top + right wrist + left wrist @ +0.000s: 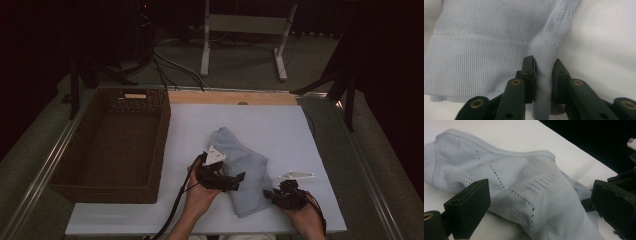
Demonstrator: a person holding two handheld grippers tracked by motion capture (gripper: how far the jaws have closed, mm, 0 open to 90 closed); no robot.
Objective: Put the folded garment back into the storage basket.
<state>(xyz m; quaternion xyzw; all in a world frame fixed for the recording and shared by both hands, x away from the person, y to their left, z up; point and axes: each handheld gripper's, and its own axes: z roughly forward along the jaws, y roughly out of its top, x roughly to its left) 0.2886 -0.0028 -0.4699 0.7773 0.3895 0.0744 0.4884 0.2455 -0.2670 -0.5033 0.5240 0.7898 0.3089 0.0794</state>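
A pale blue garment lies on the white table, toward its near edge and a little right of the middle. Its long axis runs from the far left down to the near right, ending just short of the near edge between the 2 hands.

The right gripper comes in at the garment's near right corner. In the right gripper view its 2 black jaws are pinched on a raised fold of the ribbed hem, with the knit squeezed between the pads, so it is gripping the cloth. In the high view the same gripper sits at the right edge of the fabric, touching it.

The left gripper lies on the opposite, left side of the garment at much the same depth. In the left gripper view its jaws stand wide apart with the perforated blue knit spread between and beyond them; no pad presses on it, so it is open.

The woven basket stands along the table's left edge, well apart from the cloth. The garment lies between the 2 grippers, so any lift or fold likely turns on the left jaws closing on the edge facing them, opposite the corner already held.
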